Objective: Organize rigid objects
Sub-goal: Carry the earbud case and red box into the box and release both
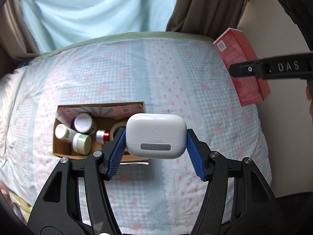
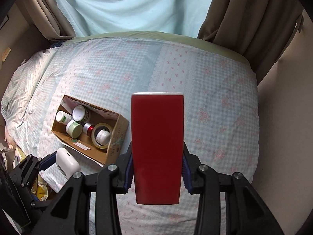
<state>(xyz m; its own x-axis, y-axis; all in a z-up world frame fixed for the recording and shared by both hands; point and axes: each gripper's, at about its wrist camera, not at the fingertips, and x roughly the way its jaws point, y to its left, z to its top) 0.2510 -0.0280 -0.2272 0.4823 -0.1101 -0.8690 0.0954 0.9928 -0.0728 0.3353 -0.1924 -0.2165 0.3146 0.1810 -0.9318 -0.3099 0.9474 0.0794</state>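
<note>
Both grippers loaded, held above the bed — box below.

Left gripper [image 1: 156, 139]: blue ribbed pads pressed on the sides of a white rounded plastic earbud case [image 1: 156, 136], jaws partly apart. Right gripper [image 2: 157, 163]: jaws clamped on a tall red rectangular carton [image 2: 157, 146], upright. Beyond, on the blue-and-pink gingham bedspread [image 2: 205, 101] — an open brown cardboard box [image 2: 115, 146] holding white-lidded jars, a tape roll [image 2: 101, 135] and a red-and-silver can. Farthest: pale blue curtain [image 2: 127, 7].
</note>
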